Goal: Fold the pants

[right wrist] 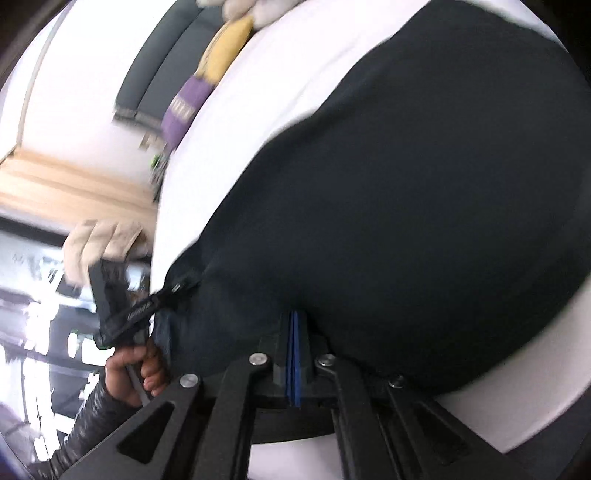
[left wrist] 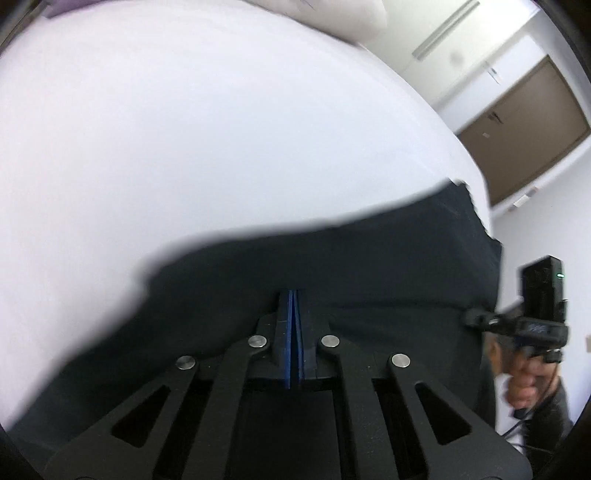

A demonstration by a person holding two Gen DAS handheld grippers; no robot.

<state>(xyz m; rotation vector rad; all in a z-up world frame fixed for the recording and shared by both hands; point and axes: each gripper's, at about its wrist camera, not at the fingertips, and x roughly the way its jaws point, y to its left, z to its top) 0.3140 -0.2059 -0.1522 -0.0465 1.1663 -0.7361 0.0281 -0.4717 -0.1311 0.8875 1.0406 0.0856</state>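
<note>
The black pants [left wrist: 332,266] hang stretched in the air over a white bed surface [left wrist: 166,129]. My left gripper [left wrist: 293,295] is shut on the pants' edge, its blue pads pressed together. My right gripper [right wrist: 294,315] is shut on another part of the pants [right wrist: 424,192], blue pads closed on the cloth. In the left wrist view the right gripper [left wrist: 476,317] shows at the cloth's right edge, held by a hand. In the right wrist view the left gripper [right wrist: 181,286] shows at the cloth's left edge. The fingertips are buried in fabric.
A white bed [right wrist: 229,122] lies under the pants. A yellow and purple soft toy [right wrist: 207,74] and a white pillow [left wrist: 332,18] lie at the bed's far end. A brown door [left wrist: 528,133] and a wooden floor [right wrist: 66,184] show beyond.
</note>
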